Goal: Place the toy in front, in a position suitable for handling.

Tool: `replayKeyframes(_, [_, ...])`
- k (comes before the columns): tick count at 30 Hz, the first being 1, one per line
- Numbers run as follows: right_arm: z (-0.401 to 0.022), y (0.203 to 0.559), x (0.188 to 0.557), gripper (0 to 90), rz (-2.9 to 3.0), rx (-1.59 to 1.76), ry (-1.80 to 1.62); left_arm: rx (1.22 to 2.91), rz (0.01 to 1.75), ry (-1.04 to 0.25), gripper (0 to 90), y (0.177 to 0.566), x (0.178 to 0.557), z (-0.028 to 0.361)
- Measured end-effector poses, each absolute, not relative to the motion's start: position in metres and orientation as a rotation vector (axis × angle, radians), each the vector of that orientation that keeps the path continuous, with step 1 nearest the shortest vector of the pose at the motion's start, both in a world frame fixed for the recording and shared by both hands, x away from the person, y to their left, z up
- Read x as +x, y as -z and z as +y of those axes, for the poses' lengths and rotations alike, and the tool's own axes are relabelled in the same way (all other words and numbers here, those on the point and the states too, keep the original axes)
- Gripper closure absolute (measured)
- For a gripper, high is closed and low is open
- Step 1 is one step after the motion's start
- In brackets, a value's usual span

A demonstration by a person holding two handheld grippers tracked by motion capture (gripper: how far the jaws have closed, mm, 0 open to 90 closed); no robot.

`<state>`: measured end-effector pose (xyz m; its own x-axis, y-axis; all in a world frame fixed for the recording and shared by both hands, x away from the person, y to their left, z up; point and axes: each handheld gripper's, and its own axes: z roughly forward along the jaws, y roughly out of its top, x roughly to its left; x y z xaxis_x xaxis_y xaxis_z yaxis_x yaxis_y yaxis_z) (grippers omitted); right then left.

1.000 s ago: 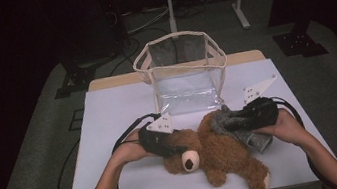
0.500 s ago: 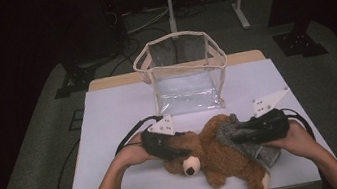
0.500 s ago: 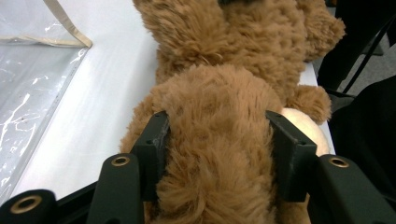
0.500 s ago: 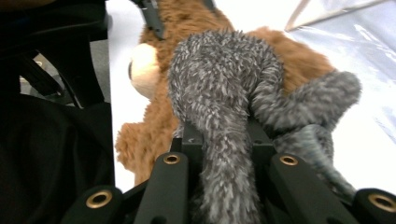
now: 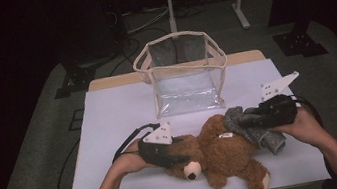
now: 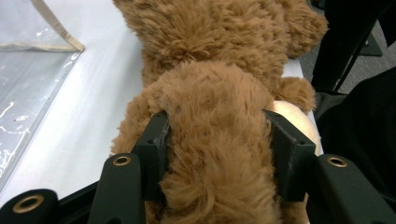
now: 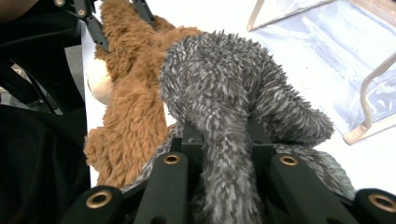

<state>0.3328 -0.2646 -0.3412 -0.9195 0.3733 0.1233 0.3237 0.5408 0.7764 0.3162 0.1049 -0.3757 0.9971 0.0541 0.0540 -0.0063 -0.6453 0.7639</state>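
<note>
While both grippers clamp soft toys at the near edge of the table, the scene reads so:
Left gripper (image 5: 178, 156): jaws partly closed, having just been closing, pads pressed into a limb of the brown teddy bear (image 5: 218, 153).
Right gripper (image 5: 241, 120): jaws squeezed tight on a fold of the grey plush toy (image 5: 258, 130).
Teddy bear: lying on the white table (image 5: 109, 118), between the hands.
Grey toy: touching the bear's far side.
Clear bag (image 5: 183, 74): upright, open-topped, just behind both toys.

Teddy bear (image 6: 210, 140) head behind left tool (image 5: 167, 151)
</note>
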Motion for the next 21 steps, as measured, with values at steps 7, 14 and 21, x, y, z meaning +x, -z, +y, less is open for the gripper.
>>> replayKeyframes(7, [-0.229, 0.338, 0.338, 74.6, 2.768, 0.520, -1.289, 2.295, 0.002, -0.111, 47.7, 0.374, 0.312, 0.101])
replayKeyframes(14, [-0.194, 0.336, 0.341, 74.6, 2.821, 0.400, -1.258, 2.299, -0.011, -0.118, 47.3, 0.374, 0.311, 0.100])
replayKeyframes(21, [-0.193, 0.338, 0.337, 74.5, 2.839, 0.392, -1.213, 2.290, -0.003, -0.119, 47.0, 0.375, 0.310, 0.101])
